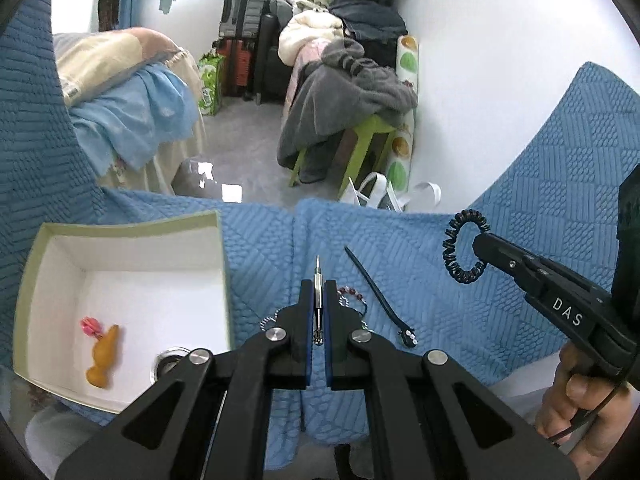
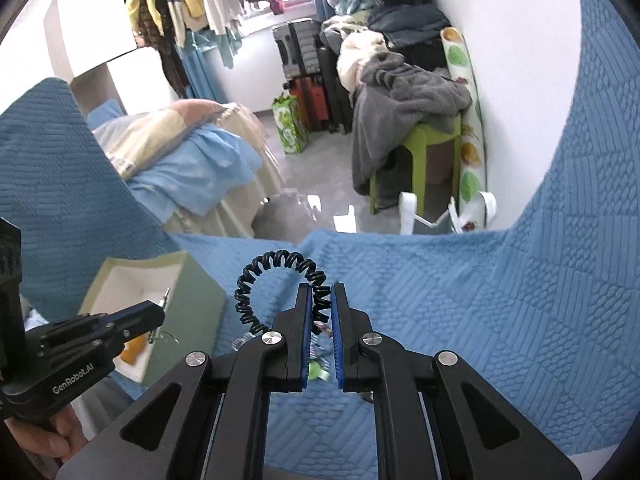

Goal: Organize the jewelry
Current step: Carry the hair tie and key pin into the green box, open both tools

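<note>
My left gripper (image 1: 319, 284) is shut on a thin silver metal pin (image 1: 317, 276) that sticks out past its tips, above the blue quilt. My right gripper (image 2: 321, 288) is shut on a black spiral hair tie (image 2: 272, 276), which loops up and to the left of its tips; the left wrist view shows the same hair tie (image 1: 460, 246) at the right gripper's (image 1: 478, 242) tip. To the left sits an open white box with a green rim (image 1: 120, 232), holding an amber piece (image 1: 103, 354), a pink piece (image 1: 90, 326) and a silver ring (image 1: 166, 362). A black strap (image 1: 374, 290) and a beaded bracelet (image 1: 352, 294) lie on the quilt.
The blue quilt (image 1: 460, 320) covers the work surface and rises at both sides. Beyond its far edge are grey floor, a green stool (image 1: 360, 140) piled with clothes, suitcases (image 1: 240, 12) and a bed (image 1: 132, 100). A hand (image 1: 580, 396) grips the right tool's handle.
</note>
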Available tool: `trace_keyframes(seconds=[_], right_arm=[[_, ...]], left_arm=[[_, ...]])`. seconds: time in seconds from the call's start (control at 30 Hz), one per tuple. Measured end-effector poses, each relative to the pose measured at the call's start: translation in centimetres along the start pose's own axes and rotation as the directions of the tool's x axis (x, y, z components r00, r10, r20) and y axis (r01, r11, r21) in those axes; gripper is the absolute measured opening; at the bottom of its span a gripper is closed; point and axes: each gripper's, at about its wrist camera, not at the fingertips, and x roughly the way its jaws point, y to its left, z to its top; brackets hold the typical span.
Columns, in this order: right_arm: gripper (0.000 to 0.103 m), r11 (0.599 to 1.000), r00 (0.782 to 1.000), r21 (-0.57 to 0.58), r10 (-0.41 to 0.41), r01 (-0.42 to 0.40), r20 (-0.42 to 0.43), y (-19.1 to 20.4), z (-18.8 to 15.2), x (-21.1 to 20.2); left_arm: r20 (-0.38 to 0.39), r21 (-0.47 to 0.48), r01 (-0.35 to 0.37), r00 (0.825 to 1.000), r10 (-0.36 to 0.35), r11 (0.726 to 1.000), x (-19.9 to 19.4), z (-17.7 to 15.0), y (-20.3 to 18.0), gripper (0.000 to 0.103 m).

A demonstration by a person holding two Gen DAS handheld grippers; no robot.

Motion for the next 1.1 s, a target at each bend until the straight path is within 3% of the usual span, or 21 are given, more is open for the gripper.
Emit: trace_keyframes(seconds=[0.67, 1.1], right_arm=[[0.007, 0.986, 0.990, -0.091, 0.141, -0.140, 0.011, 11.4, 1.5, 1.5], [0.007, 0.966, 0.977, -0.177, 0.164, -0.187, -0.138, 18.1, -0.5, 6.6]], left_arm=[[0.058, -0.075, -0.051, 0.997, 0.055, 0.996, -4.7, 1.1, 7.8, 0.003], [-0.012, -0.165, -0.104, 0.995, 0.104, 0.981, -3.9, -0.5, 15.4, 0.003]])
